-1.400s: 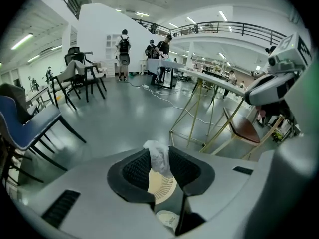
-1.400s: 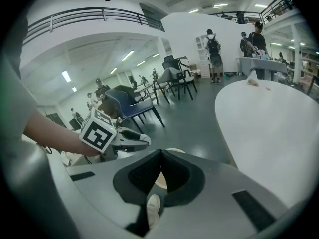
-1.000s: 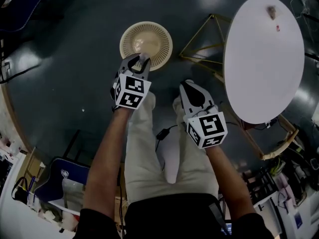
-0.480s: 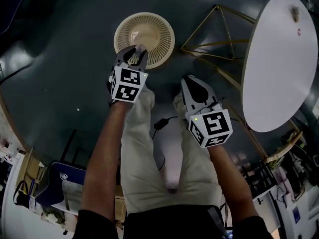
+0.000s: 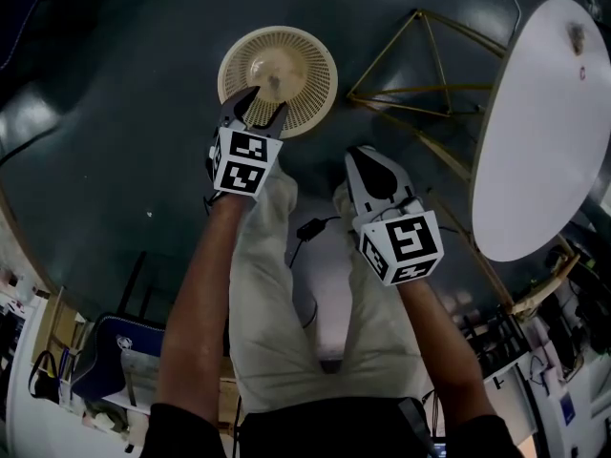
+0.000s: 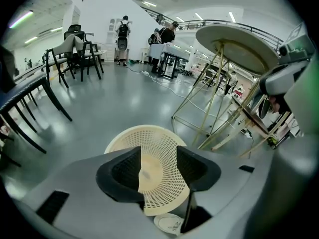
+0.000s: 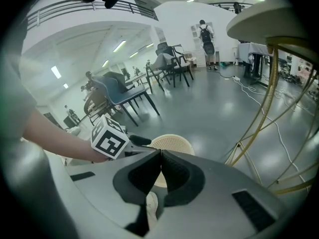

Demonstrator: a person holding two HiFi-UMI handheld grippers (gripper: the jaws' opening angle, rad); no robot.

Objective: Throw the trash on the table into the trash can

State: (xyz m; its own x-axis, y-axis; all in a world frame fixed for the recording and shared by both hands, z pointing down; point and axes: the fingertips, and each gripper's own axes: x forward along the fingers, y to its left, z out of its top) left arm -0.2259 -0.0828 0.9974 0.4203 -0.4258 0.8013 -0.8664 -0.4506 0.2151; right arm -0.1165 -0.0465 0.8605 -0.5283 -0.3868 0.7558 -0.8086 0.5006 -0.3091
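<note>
A cream perforated trash can [image 5: 277,79] stands on the dark floor. My left gripper [image 5: 256,113] hangs over its near rim. Its jaws have just been opening and now stand open with nothing between the pads. In the left gripper view the can [image 6: 159,183] fills the gap between the jaws of that gripper [image 6: 158,153], and a small pale scrap [image 6: 144,174] shows inside it. My right gripper [image 5: 368,165] is shut and empty, to the right of the can. The white oval table [image 5: 544,141] still carries a small piece of trash [image 5: 576,34] and a red bit [image 5: 583,71].
The table's gold wire legs [image 5: 420,74] spread over the floor between the can and the table. A black cable [image 5: 310,232] lies by the person's legs. Dark chairs [image 6: 30,98] and people [image 6: 122,31] are far off across the hall.
The left gripper has come down over the can's rim and its jaws have spread wider. The right gripper has sunk a little and stays shut.
</note>
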